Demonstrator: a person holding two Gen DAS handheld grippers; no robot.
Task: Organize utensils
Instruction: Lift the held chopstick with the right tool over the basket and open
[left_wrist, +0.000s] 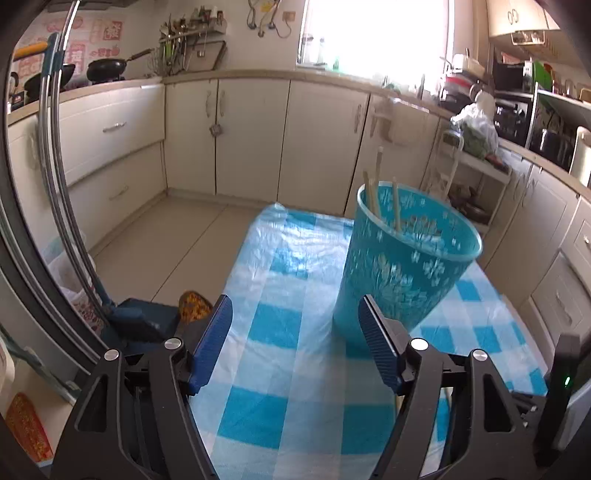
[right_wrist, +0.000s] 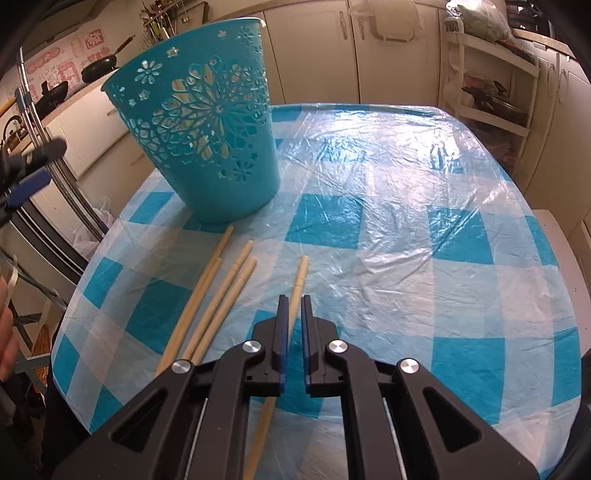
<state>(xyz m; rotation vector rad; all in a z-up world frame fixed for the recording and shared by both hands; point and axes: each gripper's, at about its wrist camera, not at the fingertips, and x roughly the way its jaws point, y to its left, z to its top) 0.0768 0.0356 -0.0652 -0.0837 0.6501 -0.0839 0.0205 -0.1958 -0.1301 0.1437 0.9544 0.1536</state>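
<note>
The table (right_wrist: 388, 192) wears a blue-and-white checked cloth under a sheet of clear, wrinkled plastic. In the right wrist view its near-left edge curves down past the loose chopsticks, and its far edge runs along in front of the cream cabinets (left_wrist: 251, 136). The whole right half of the cloth lies bare, so there is wide room there. To the left of the table, open floor (left_wrist: 166, 243) stretches to the cabinets.

A teal plastic basket (right_wrist: 207, 136) stands upright on the far-left part of the table, its wall cut through with flower-shaped holes. In the left wrist view three pale chopsticks (left_wrist: 373, 192) lean inside it, their tips above the rim.

Four more chopsticks (right_wrist: 218, 295) lie flat on the cloth just in front of the basket, roughly side by side and pointing toward it; the leftmost tip nearly touches the basket's base. A fifth chopstick (right_wrist: 297, 284) lies a little to their right, apart from them.

The right gripper (right_wrist: 292, 301) sits low over this fifth chopstick, which runs between its two blue-padded fingers. The jaws stand only a narrow gap apart, and a sliver of space shows beside the stick, so the pads do not seem to press it.

The left gripper (left_wrist: 295, 310) has its jaws spread wide with nothing between them, only cloth below. It hangs near the basket's base, the basket just beyond its right finger.
</note>
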